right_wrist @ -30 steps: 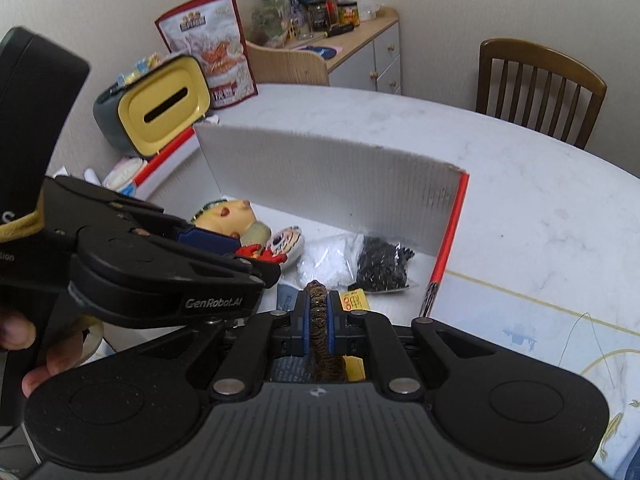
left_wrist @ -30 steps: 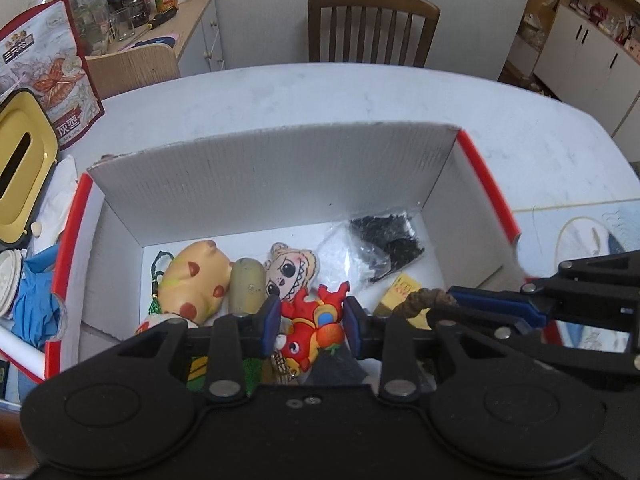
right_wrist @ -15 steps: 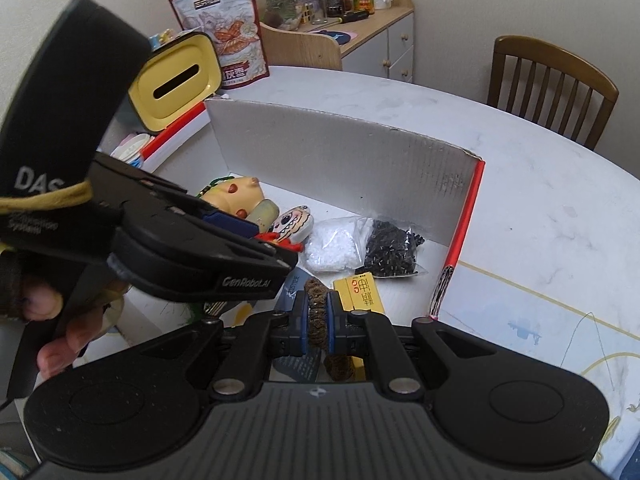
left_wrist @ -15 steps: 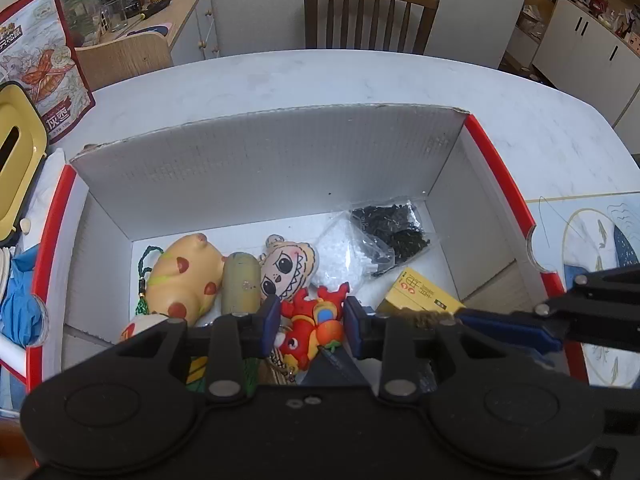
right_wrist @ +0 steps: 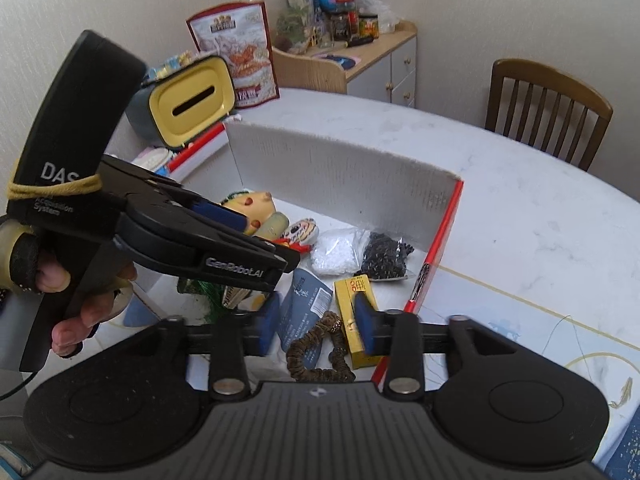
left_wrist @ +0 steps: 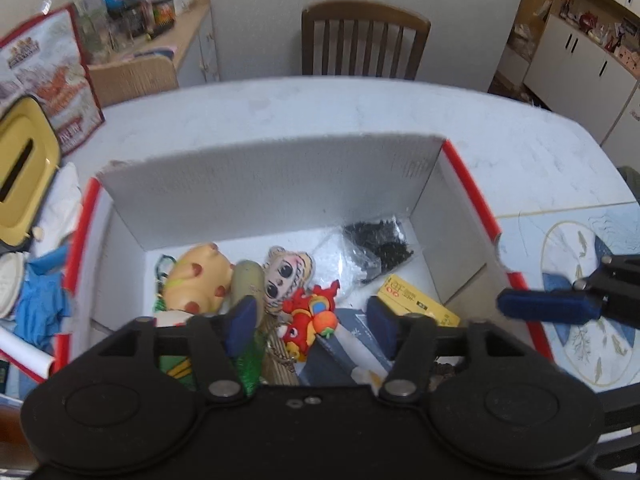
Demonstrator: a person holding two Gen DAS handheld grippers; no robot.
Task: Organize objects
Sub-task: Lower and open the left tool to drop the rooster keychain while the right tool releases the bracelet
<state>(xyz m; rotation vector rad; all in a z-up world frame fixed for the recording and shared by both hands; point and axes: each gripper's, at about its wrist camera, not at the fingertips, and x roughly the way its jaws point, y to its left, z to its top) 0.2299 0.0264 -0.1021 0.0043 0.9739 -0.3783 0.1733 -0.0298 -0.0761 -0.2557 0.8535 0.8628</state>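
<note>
You've dropped the scrunchie (right_wrist: pixel 320 350) into the box (right_wrist: pixel 344 176); both your right gripper (right_wrist: pixel 316 322) and left gripper (left_wrist: pixel 312 318) gape wide, empty, near its red edge.

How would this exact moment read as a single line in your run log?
right gripper: open | brown beaded scrunchie: lying in white cardboard box | left gripper: open, empty, over box

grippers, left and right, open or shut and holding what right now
Left gripper: open, holding nothing, over the box.
Right gripper: open, holding nothing; brown scrunchie lies below.
</note>
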